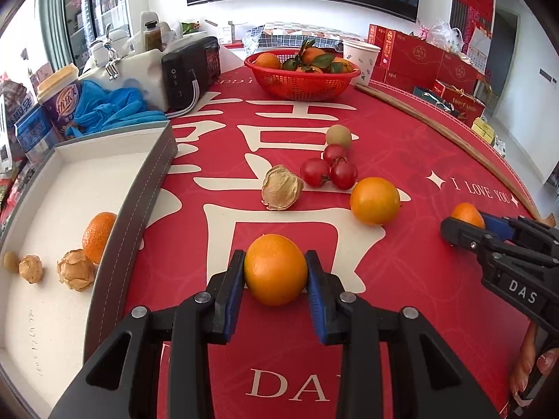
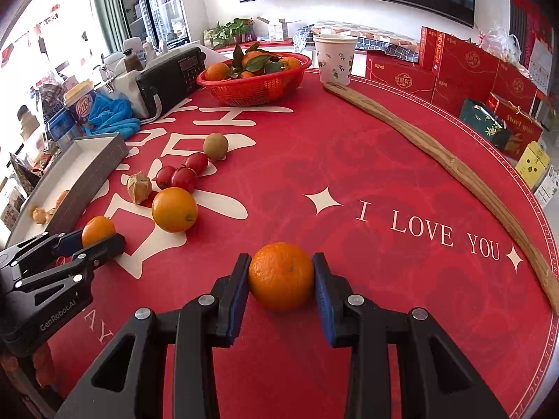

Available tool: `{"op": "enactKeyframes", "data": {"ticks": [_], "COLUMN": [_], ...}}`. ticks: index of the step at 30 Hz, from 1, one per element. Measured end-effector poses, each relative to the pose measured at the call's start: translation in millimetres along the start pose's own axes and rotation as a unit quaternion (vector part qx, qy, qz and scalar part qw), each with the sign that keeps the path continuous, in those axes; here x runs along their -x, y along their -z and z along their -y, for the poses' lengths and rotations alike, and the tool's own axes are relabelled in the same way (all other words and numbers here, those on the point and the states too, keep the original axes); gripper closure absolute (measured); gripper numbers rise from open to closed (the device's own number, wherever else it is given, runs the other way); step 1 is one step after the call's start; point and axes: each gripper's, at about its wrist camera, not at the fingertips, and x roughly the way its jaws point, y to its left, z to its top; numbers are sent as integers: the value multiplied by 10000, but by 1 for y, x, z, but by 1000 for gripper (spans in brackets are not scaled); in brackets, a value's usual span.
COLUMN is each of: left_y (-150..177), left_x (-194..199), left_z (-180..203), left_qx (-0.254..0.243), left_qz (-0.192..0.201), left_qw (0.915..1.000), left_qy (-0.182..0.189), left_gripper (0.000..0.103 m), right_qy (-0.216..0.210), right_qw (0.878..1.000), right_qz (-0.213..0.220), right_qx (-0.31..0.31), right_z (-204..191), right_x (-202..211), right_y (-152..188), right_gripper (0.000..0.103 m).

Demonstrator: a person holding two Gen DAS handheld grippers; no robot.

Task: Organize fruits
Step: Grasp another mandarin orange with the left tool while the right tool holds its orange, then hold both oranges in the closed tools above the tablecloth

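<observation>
My left gripper (image 1: 275, 272) is shut on a smooth orange (image 1: 275, 269) just above the red tablecloth, beside the grey tray (image 1: 146, 188). My right gripper (image 2: 281, 276) is shut on a mandarin (image 2: 281, 275) low over the cloth; it also shows in the left wrist view (image 1: 467, 214). Loose on the cloth are another orange (image 1: 375, 200), three cherry tomatoes (image 1: 328, 171), a husked physalis (image 1: 281, 188) and a green-brown fruit (image 1: 338, 135). The tray holds a mandarin (image 1: 97, 235), two physalis (image 1: 75, 269) and a small round fruit (image 1: 10, 262).
A red basket (image 1: 302, 80) of leafy mandarins stands at the back, with a paper cup (image 1: 360, 57) to its right. A long wooden stick (image 2: 450, 167) lies along the table's right edge. A black radio (image 1: 190, 70), blue gloves (image 1: 108, 108) and a cup (image 1: 61, 97) crowd the left.
</observation>
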Motion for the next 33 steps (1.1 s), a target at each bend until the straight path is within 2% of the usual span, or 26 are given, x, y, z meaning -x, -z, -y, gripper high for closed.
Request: {"op": "enactKeyframes", "data": {"ticks": [9,33], "left_y": [1,1], "left_x": [0,0], "left_z": [0,-1], "left_qx": [16,16], "left_qz": [3,5], "left_qw": [10000,10000], "left_qy": [23,31], "left_gripper": [67,67], "right_qy": [179,220], "right_qw": [9998,9997], "right_qz": [19,40], "right_qx": [62,91], "right_z": [-6,-7], "right_x": [-3,-3], "right_y": [-3,-2], "right_gripper": [67,67]}}
